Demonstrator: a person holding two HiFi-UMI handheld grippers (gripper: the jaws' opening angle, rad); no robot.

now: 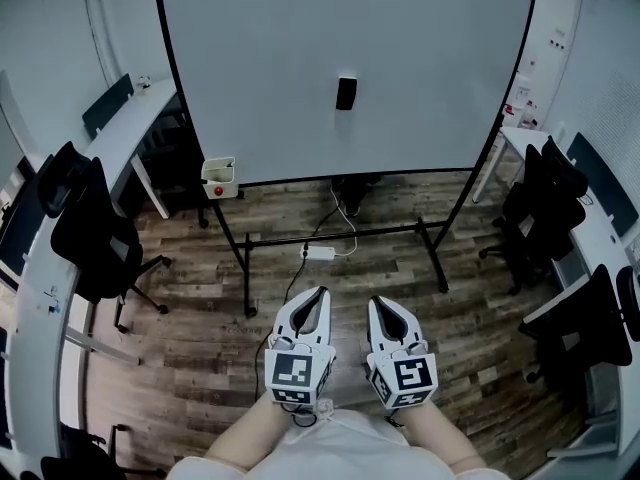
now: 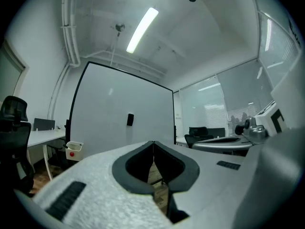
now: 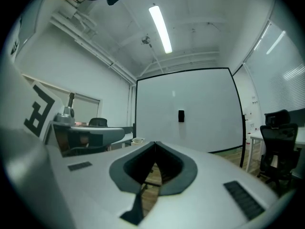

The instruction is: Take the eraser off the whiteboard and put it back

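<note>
Eraser (image 1: 346,93) on whiteboard (image 1: 260,68), well ahead of left tool (image 1: 320,294) and right tool (image 1: 377,304); both clenched, empty.

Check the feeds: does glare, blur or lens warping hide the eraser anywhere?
Head view: even light, eraser sharp, whiteboard edges bowed. Left gripper view: bright ceiling light, no glare on the eraser, small but clear. Right gripper view: dark corners, heavy warping, eraser legible.
</note>
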